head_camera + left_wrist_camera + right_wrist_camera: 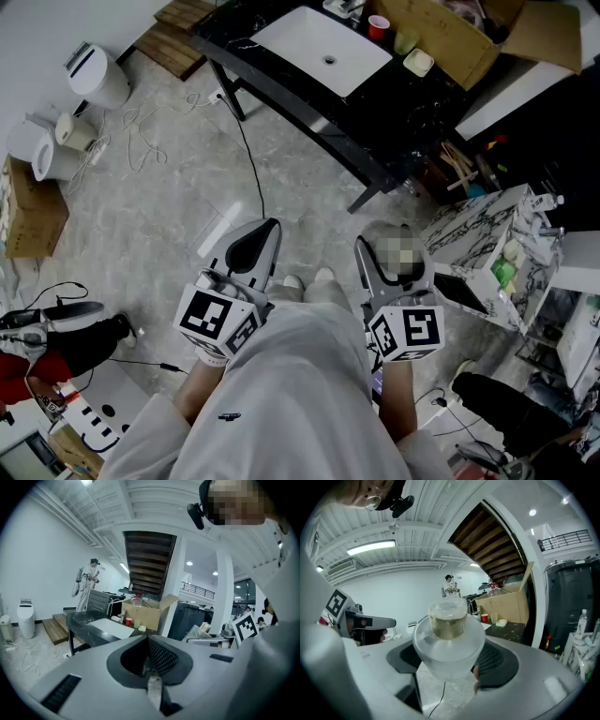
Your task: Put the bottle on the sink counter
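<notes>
The right gripper view shows what the head view does not: a frosted translucent bottle with a yellowish neck and a clear cap [449, 639] stands between the jaws of the right gripper [449, 663]. The dark pads [499, 662] press on its wide body from both sides, so this claw pinches the bottle with its jaws far apart. In the head view, the place between these jaws cannot be made out.

The left gripper view shows the left gripper [150, 660] with its two dark pads pressed together and nothing between them. Far behind them this view also shows a person in white [86, 584] standing near the far end of the long black sink counter [79, 619].

Only the head view gives the whole layout. The black sink counter [272, 80] with its white rectangular basin [323, 47] lies ahead, with a small red cup [378, 25] and a brown cardboard box [469, 42] on its far side. Both grippers are well apart from the counter, above the grey stone floor [169, 187], so the bottle is not on it.

Both hands hold the grippers close to the body, side by side, with the jaws pointing towards the counter. The left hand [208, 361] and the right hand [398, 370] grasp just behind the marker cubes, the bare forearms coming out of a white garment [281, 403].
</notes>
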A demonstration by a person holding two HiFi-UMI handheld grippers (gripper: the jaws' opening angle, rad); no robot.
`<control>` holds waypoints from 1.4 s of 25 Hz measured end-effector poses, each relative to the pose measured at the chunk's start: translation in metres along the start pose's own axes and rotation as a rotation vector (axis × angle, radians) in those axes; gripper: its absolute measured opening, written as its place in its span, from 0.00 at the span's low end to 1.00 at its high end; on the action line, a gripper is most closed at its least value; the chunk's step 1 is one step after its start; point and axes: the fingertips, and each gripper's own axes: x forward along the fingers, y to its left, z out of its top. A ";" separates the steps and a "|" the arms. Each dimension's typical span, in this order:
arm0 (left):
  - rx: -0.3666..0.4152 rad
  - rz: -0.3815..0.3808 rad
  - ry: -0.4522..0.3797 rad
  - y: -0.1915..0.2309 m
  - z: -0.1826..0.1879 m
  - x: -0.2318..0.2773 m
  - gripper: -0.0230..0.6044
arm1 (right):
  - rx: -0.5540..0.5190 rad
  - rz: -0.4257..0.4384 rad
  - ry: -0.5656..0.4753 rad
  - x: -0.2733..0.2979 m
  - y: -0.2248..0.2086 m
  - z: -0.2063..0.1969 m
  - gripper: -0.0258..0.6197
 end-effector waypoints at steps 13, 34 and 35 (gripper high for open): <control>-0.025 0.103 -0.050 0.018 0.014 -0.033 0.05 | -0.077 0.132 -0.010 0.008 0.040 0.021 0.57; 0.032 0.227 -0.036 -0.023 0.003 -0.016 0.05 | -0.067 0.307 -0.048 0.006 0.009 0.034 0.57; 0.030 0.233 -0.036 -0.021 0.003 -0.016 0.05 | -0.065 0.311 -0.049 0.008 0.010 0.035 0.57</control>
